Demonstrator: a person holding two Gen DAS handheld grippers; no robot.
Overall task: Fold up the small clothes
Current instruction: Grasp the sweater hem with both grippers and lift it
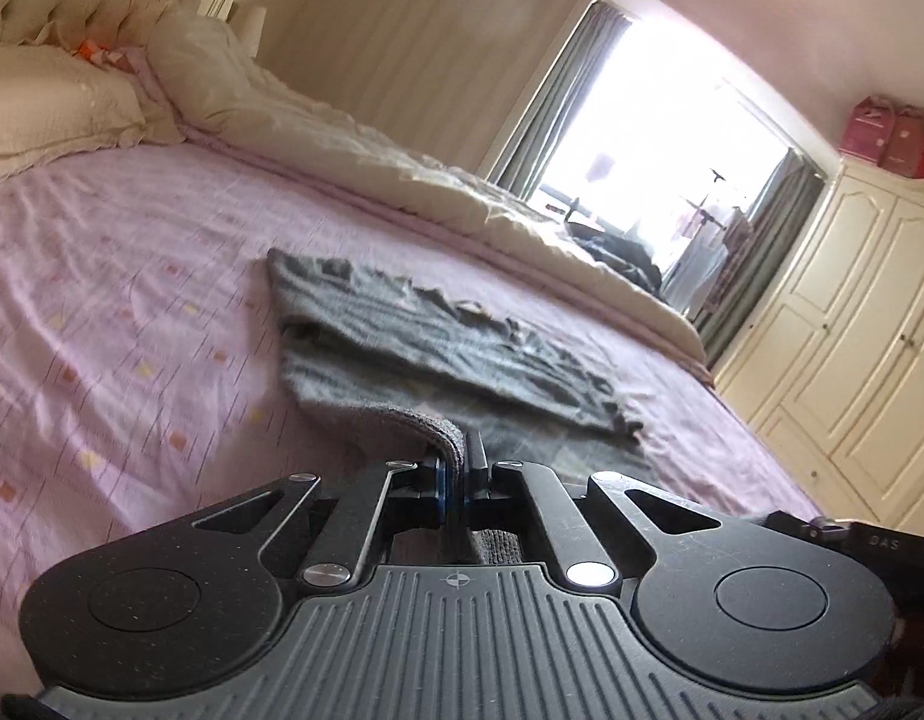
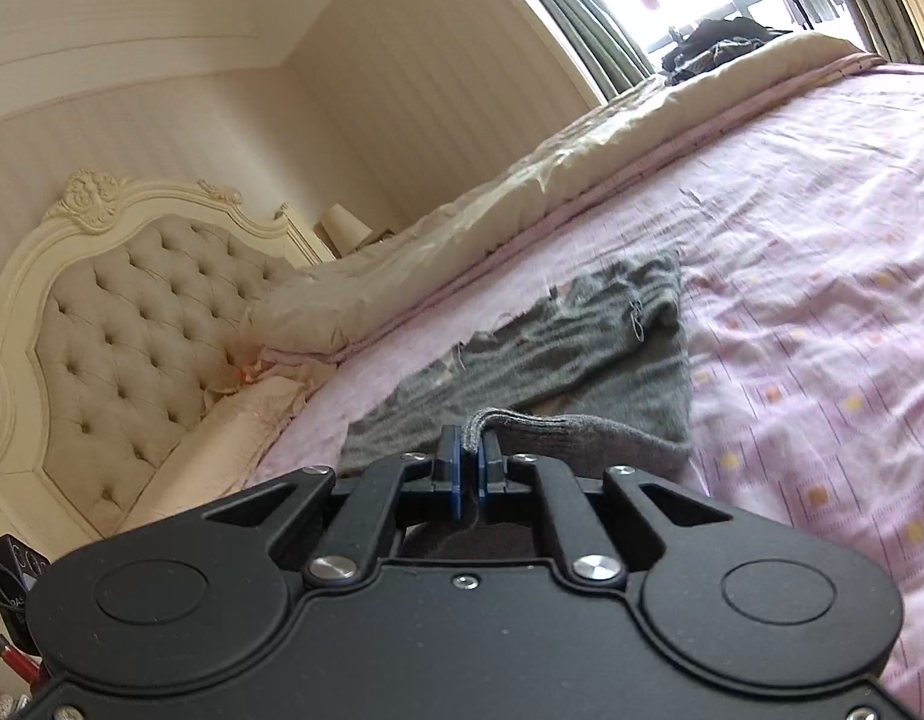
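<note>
My left gripper (image 1: pixel 459 471) is pinched tight on the near hem of the grey garment (image 1: pixel 438 330), the thick edge curling up and over from the left before it drops between my pads, so the cloth sits right in the jaws with no gap showing. From there the garment runs away from me across the pink bedsheet (image 1: pixel 120 312), lying mostly flat and rumpled, one layer folded over another, its far edge ragged. Beyond it a cream quilt (image 1: pixel 318 120) is bunched along the far side of the bed, with a pillow (image 1: pixel 48 102) at the headboard end. My right gripper (image 2: pixel 469 468) is likewise clamped shut on the same near hem, a bunched ridge of knit standing up between the blue pads and trailing off to the right. The rest of the garment lies ahead on the sheet, stretching towards the quilt, the tufted headboard (image 2: pixel 132 318) off to the left.
</note>
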